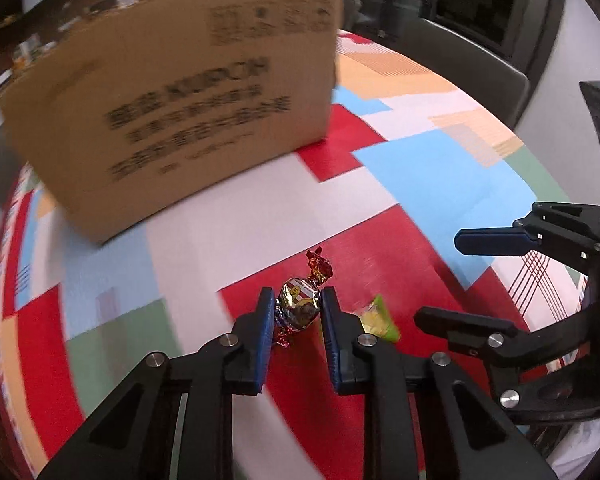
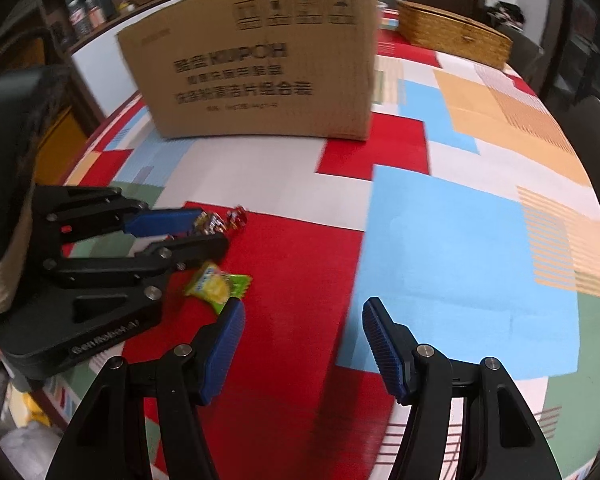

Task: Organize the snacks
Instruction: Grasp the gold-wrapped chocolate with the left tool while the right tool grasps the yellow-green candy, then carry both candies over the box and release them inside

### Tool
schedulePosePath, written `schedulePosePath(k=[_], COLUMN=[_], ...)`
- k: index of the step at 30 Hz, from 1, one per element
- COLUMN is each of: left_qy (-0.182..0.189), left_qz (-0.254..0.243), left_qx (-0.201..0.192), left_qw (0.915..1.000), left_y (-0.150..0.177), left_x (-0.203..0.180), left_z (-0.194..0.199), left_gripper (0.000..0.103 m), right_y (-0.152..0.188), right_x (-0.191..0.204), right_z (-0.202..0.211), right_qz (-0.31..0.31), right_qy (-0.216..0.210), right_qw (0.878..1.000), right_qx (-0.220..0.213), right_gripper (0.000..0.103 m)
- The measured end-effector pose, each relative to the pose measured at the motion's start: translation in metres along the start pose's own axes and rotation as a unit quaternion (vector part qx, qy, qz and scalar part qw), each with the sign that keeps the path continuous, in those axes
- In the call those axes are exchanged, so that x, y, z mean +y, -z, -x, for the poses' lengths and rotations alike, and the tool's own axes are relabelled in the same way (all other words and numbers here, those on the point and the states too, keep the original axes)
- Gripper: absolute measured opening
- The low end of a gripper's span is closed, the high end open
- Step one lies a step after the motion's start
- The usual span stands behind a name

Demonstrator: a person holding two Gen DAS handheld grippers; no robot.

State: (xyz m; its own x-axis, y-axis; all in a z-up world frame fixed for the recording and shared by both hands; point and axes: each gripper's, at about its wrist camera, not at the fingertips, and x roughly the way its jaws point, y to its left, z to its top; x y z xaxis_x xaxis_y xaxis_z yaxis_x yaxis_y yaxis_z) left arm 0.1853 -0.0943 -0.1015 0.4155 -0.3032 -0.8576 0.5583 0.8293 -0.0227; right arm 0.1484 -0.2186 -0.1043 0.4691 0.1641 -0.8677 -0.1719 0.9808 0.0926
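My left gripper (image 1: 296, 304) is shut on a foil-wrapped candy (image 1: 300, 306) with red and gold twisted ends, held above the table. It shows in the right wrist view (image 2: 204, 232) too, with the candy (image 2: 216, 222) between its blue pads. A green and yellow snack packet (image 1: 378, 320) lies on the red patch of the tablecloth just right of the left gripper; it also shows in the right wrist view (image 2: 216, 286). My right gripper (image 2: 302, 318) is open and empty, just right of the packet; it shows in the left wrist view (image 1: 440, 276). A cardboard box (image 1: 180, 104) stands behind.
The table carries a patchwork cloth (image 2: 440, 240) of red, blue, white, orange and green. A wicker basket (image 2: 452, 32) sits at the far right behind the cardboard box (image 2: 260, 56). Shelves with jars (image 2: 88, 8) stand beyond the table's left edge.
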Motion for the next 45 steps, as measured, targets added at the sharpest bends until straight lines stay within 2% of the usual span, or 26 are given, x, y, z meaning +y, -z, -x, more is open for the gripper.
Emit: schedulePosePath(k=[5, 9, 16, 22, 24, 27, 35, 45], left_qy=[-0.005, 0.005, 0.006, 0.004, 0.005, 0.006, 0.002, -0.008], left_qz=[0.055, 0.106, 0.125, 0.127, 0.127, 0.127, 0.123, 0.110], left_qx=[-0.004, 0.006, 0.010, 0.004, 0.002, -0.001, -0.022, -0.073], left_qw=[0.9985, 0.9944, 0.9921, 0.9919, 0.9918, 0.9919, 0.9922, 0.9912], left_y=[0.020, 0.037, 0.045, 0.044, 0.044, 0.044, 0.036, 0.018], left_x=[0.015, 0.026, 0.032, 0.033, 0.033, 0.032, 0.030, 0.029], left_z=[0.017, 0.018, 0.016, 0.018, 0.019, 0.021, 0.033, 0.067], left_gripper=[0.024, 0.024, 0.024, 0.024, 0.024, 0.024, 0.024, 0.024], right_y=[-0.006, -0.012, -0.023, -0.027, -0.027, -0.026, -0.023, -0.034], right_x=[0.023, 0.040, 0.055, 0.053, 0.053, 0.051, 0.044, 0.038], right_z=[-0.005, -0.013, -0.029, -0.039, -0.039, -0.037, -0.022, 0.011], right_qz=[0.069, 0.129, 0.187, 0.176, 0.174, 0.165, 0.136, 0.095], right_qy=[-0.013, -0.016, -0.019, -0.036, -0.035, -0.038, -0.036, -0.032], right_qw=[0.997, 0.991, 0.982, 0.982, 0.983, 0.984, 0.990, 0.995], right_qx=[0.007, 0.017, 0.035, 0.052, 0.050, 0.048, 0.025, -0.029], right_gripper=[0.062, 0.062, 0.053, 0.038, 0.027, 0.024, 0.023, 0.023])
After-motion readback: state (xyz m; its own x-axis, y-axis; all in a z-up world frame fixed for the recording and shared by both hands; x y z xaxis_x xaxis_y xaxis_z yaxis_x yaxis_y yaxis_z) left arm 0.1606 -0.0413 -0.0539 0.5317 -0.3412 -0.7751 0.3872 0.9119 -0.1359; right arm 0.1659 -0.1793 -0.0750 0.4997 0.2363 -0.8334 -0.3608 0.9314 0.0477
